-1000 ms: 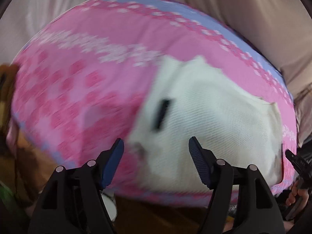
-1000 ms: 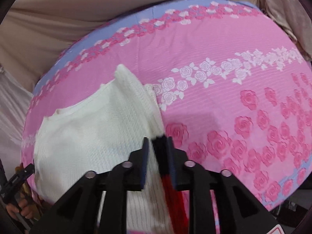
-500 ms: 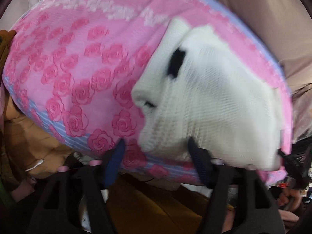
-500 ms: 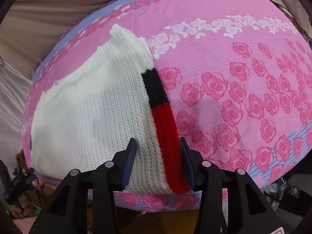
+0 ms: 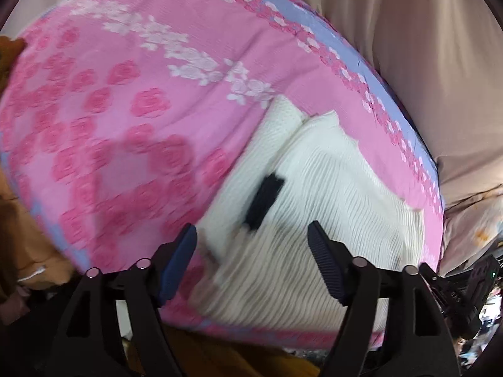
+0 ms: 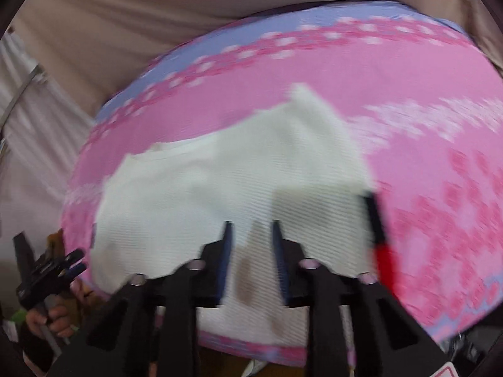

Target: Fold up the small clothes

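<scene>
One sleeve [image 5: 264, 201] lay folded onto the sweater [image 5: 330, 207] ahead; further folds remained. My left gripper [image 5: 251, 251] stood spread, my right gripper [image 6: 250, 242] narrowly parted, both empty.

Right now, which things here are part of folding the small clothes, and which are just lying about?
Part of the job:
- white knit sweater, with a black and red striped cuff
- left gripper, open above the sweater
- right gripper, open over the sweater

Just lying about:
- pink rose-print cover under the sweater
- beige fabric behind
- brown cloth at the left edge
</scene>
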`<action>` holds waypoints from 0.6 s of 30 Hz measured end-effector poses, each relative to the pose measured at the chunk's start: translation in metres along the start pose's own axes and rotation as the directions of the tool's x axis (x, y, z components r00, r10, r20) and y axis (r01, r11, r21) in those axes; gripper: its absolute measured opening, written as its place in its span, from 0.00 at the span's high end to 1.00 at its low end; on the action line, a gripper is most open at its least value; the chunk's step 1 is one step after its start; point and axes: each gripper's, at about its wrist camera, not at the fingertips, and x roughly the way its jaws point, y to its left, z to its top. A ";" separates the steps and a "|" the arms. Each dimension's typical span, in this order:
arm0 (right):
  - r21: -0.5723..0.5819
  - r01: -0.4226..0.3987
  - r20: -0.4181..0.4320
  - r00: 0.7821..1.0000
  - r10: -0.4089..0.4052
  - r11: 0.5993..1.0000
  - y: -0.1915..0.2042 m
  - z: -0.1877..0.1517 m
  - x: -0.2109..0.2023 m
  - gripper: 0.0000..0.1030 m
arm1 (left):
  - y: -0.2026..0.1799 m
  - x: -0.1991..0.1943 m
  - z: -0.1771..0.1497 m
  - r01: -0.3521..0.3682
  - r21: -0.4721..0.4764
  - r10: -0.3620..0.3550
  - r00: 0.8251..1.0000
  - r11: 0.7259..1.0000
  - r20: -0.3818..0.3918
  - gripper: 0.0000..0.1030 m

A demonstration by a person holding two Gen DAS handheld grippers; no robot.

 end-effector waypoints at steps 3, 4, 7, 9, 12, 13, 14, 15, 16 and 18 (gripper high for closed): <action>-0.105 -0.073 -0.086 0.994 0.064 0.992 0.050 0.021 0.043 1.00 | -0.005 0.022 0.010 -0.057 0.032 0.057 0.998 0.998 -0.025 0.31; -0.146 -0.062 -0.110 0.993 0.046 0.987 0.062 0.025 0.057 1.00 | -0.008 0.027 0.010 -0.083 0.046 0.084 0.996 0.995 -0.027 0.31; -0.189 -0.028 -0.223 0.975 -0.015 0.982 0.078 0.037 0.113 1.00 | -0.010 0.037 0.008 -0.142 0.077 0.146 0.988 0.987 -0.050 0.30; -0.173 -0.059 -0.219 0.975 0.020 0.983 0.074 0.048 0.133 1.00 | -0.005 0.036 0.009 -0.130 0.061 0.133 0.990 0.990 -0.053 0.30; -0.127 -0.053 -0.238 0.971 0.022 0.991 0.076 0.059 0.126 1.00 | 0.003 0.030 0.012 -0.083 0.020 0.084 0.995 0.996 -0.048 0.30; -0.132 -0.068 -0.203 0.978 0.040 0.989 0.079 0.062 0.113 0.99 | 0.006 0.030 0.014 -0.070 0.004 0.070 0.996 0.998 -0.050 0.29; -0.147 -0.064 -0.170 0.985 0.038 0.987 0.082 0.062 0.103 0.99 | 0.009 0.033 0.015 -0.050 -0.017 0.049 0.997 0.999 -0.057 0.26; -0.155 -0.042 -0.146 0.989 0.019 0.987 0.080 0.063 0.099 0.99 | 0.010 0.035 0.015 -0.040 -0.033 0.038 0.998 0.999 -0.059 0.24; -0.150 -0.016 -0.146 0.989 -0.006 0.988 0.076 0.063 0.100 0.98 | 0.010 0.039 0.017 -0.036 -0.047 0.033 0.998 0.998 -0.061 0.24; -0.150 0.019 -0.202 0.978 -0.050 0.988 0.067 0.062 0.121 0.99 | 0.011 0.041 0.018 -0.045 -0.047 0.042 0.997 0.998 -0.059 0.21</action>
